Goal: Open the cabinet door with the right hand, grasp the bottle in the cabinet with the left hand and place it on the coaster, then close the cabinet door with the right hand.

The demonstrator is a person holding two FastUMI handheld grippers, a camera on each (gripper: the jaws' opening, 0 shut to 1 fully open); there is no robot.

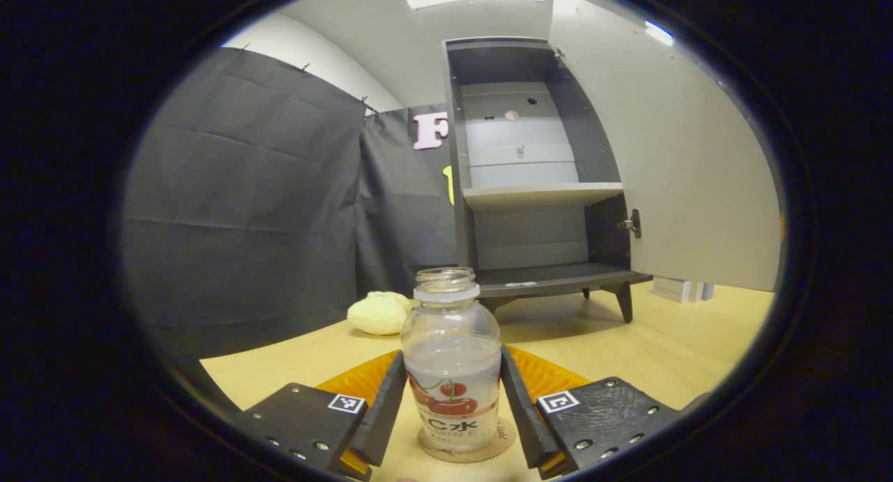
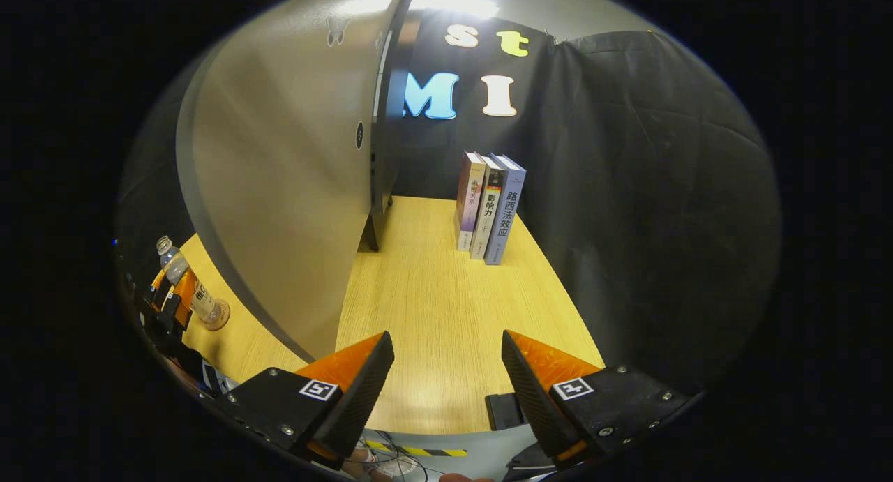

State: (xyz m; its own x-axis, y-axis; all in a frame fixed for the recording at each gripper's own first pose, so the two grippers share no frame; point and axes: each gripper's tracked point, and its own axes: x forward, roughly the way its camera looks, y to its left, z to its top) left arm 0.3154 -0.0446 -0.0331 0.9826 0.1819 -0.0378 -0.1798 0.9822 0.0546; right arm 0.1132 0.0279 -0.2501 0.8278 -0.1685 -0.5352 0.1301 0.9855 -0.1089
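My left gripper (image 1: pixel 452 405) pinches the bottle (image 1: pixel 452 370), which stands upright on the coaster (image 1: pixel 466 448) on the counter (image 1: pixel 663 342). The cabinet (image 1: pixel 537 182) at 12 o'clock has its door (image 1: pixel 670 154) open. My right gripper (image 2: pixel 446 377) is spread, holding nothing.

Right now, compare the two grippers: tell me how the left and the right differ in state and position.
The left gripper has its fingers against the sides of the bottle, which stands on the coaster; the right gripper is open with nothing between its fingers. The left one faces the open cabinet; the right one sits beside the cabinet door, facing the books. Both have black fingers with orange backing.
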